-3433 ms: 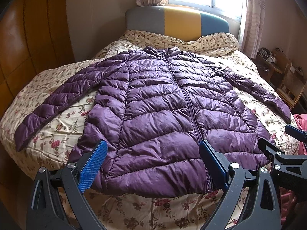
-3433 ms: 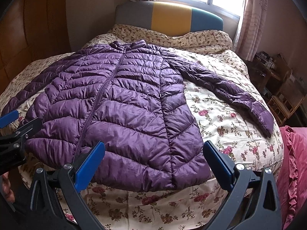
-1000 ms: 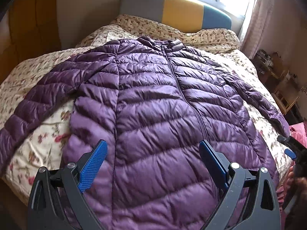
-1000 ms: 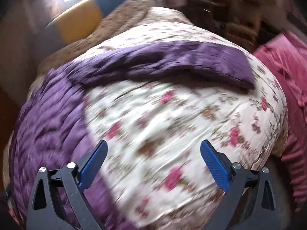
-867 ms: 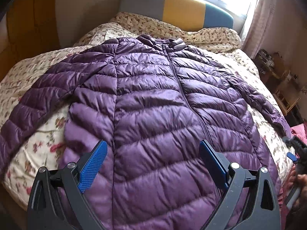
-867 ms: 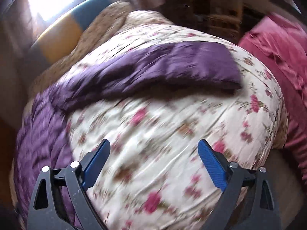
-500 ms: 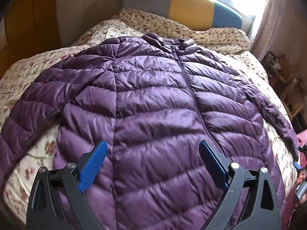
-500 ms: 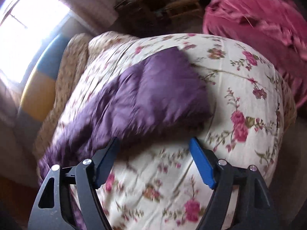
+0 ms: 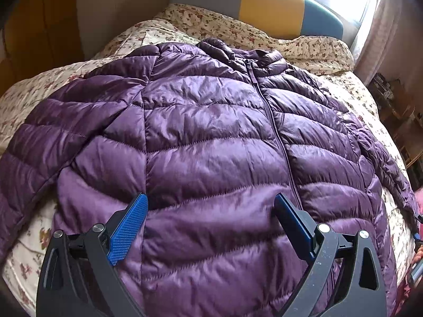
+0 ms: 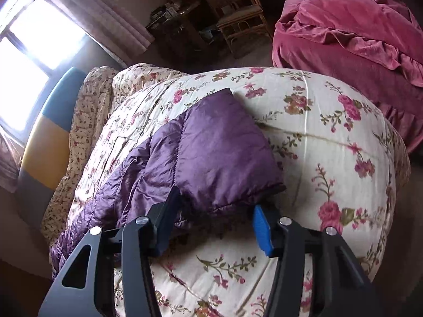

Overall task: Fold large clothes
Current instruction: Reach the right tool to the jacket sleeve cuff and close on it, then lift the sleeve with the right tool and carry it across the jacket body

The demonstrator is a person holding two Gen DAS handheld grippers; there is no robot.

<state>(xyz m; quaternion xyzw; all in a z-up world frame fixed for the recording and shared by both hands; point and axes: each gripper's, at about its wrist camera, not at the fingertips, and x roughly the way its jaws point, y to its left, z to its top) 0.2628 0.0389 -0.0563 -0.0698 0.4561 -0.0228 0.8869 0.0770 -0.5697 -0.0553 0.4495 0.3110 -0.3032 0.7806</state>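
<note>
Right gripper [image 10: 215, 219] now closing around puffy quilted purple sleeve cuff [image 10: 227, 158]

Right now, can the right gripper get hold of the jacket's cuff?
Probably yes. The right gripper sits right at the cuff, which lies flat on the quilt with nothing over it. Its jaws are closing with the cuff's edge between them, though the pads do not look clamped yet.

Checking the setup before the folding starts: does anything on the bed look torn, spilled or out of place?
Nothing stands out. The purple jacket lies flat and zipped on the floral quilt, both sleeves spread out, with no tear or stain showing.
</note>
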